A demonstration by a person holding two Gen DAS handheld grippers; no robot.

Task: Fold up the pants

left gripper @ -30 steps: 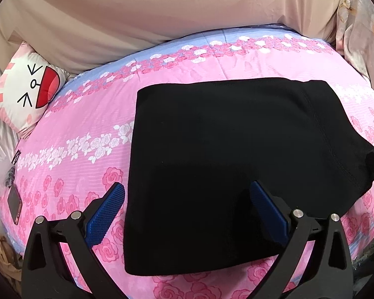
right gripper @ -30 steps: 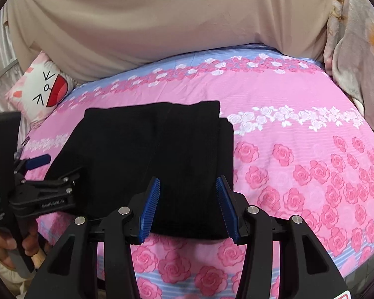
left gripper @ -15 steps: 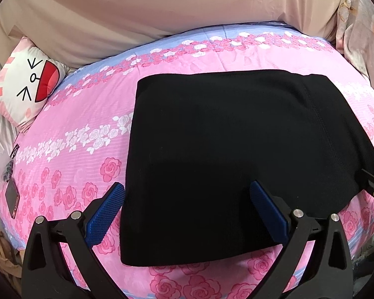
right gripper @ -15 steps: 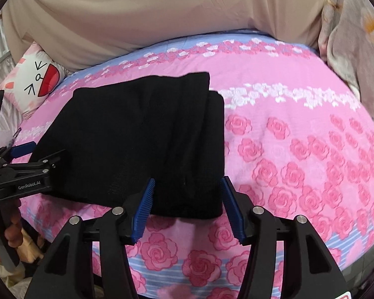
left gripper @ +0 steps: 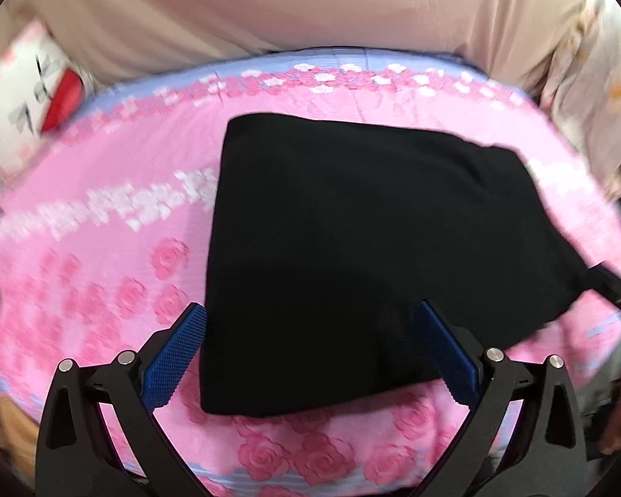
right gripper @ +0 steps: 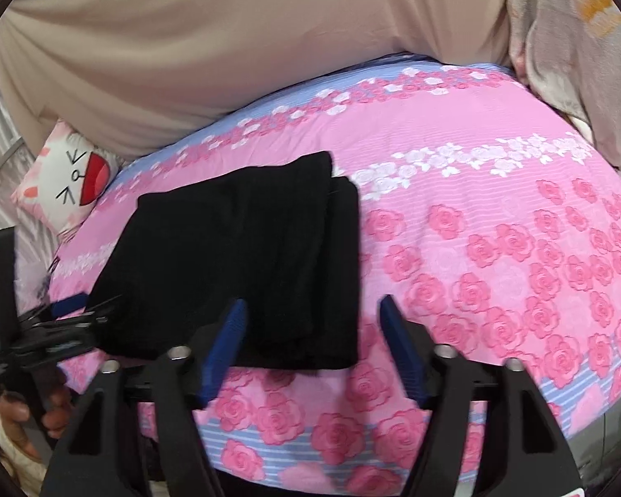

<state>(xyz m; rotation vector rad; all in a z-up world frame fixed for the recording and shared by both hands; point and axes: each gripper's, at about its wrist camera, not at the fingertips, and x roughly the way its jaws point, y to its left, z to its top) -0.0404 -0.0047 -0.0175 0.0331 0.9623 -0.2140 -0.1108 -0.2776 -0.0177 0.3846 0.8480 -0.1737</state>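
Two open grippers above a bed, with folded black pants (left gripper: 364,256) lying flat on a pink rose-print bedsheet (left gripper: 103,281) near its front edge.

Left wrist view, blurred throughout: left gripper (left gripper: 310,352) spread wide, holding nothing, blue finger pads (left gripper: 174,360) on either side of the near left part of the pants. Left pad beside the pants' left edge; right pad in front of the black cloth. Touching or hovering: cannot tell. Part of the right gripper visible at the far right edge, by the pants' right corner.

Right wrist view, sharper: right gripper (right gripper: 312,346) open and holding nothing, its two blue pads framing the near right corner of the pants (right gripper: 244,265). Left pad in front of the cloth, right pad over bare bedsheet (right gripper: 497,256) just right of the pants. Layered edges visible along the right side of the folded pants. Left gripper (right gripper: 58,325) at the left edge, near the pants' left corner, with a hand (right gripper: 29,418) on its handle.

Behind the bed, beige fabric (right gripper: 227,49) along the far side. White cartoon-face pillow (right gripper: 72,184) at the far left. Pale floral blanket (right gripper: 571,41) bunched at the far right.
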